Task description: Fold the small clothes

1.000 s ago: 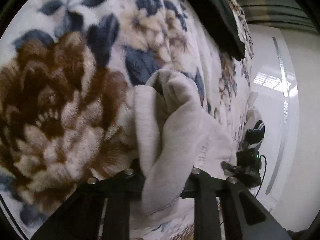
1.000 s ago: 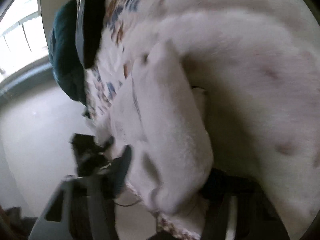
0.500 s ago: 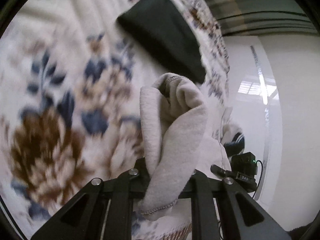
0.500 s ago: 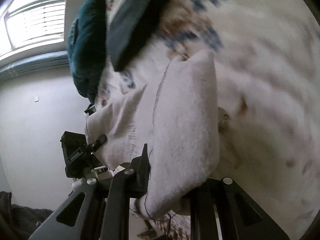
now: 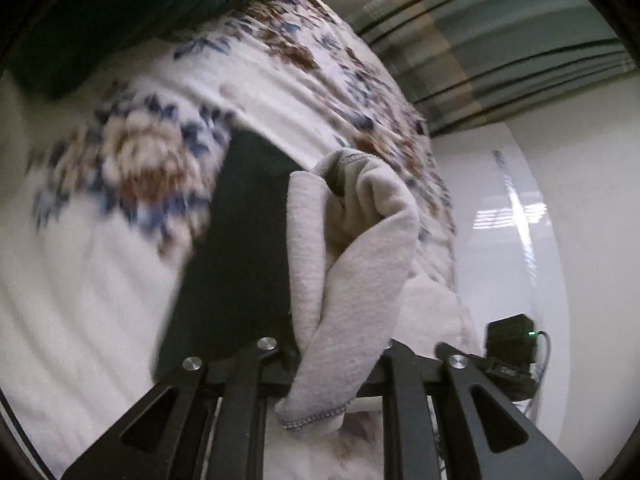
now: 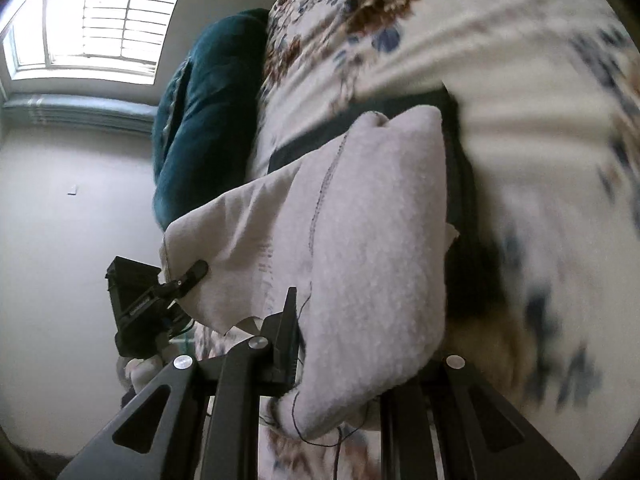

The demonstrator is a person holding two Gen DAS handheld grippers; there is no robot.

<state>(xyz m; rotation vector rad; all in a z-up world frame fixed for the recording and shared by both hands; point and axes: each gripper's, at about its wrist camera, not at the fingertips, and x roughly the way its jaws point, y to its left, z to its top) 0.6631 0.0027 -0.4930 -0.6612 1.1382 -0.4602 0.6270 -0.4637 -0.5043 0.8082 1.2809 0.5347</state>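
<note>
A small beige fleece garment [image 5: 352,272] hangs bunched between the fingers of my left gripper [image 5: 332,360], which is shut on it. My right gripper [image 6: 340,372] is shut on another edge of the same garment [image 6: 372,248], with its pale inner side and printed label showing at left. The garment is held up above the floral blanket [image 5: 120,272], over a dark folded cloth [image 5: 240,264] lying on the bed. The left gripper [image 6: 188,276] shows in the right wrist view pinching the garment's corner.
A dark teal pillow [image 6: 200,120] lies at the bed's head, also in the left wrist view [image 5: 120,8]. Striped curtains [image 5: 500,40] and a white wall [image 5: 580,240] stand beyond the bed edge. A window [image 6: 100,20] is at upper left.
Both grippers have lifted the garment off the blanket and carried it toward the dark folded cloth and the pillow. The grip on the garment is unchanged.
</note>
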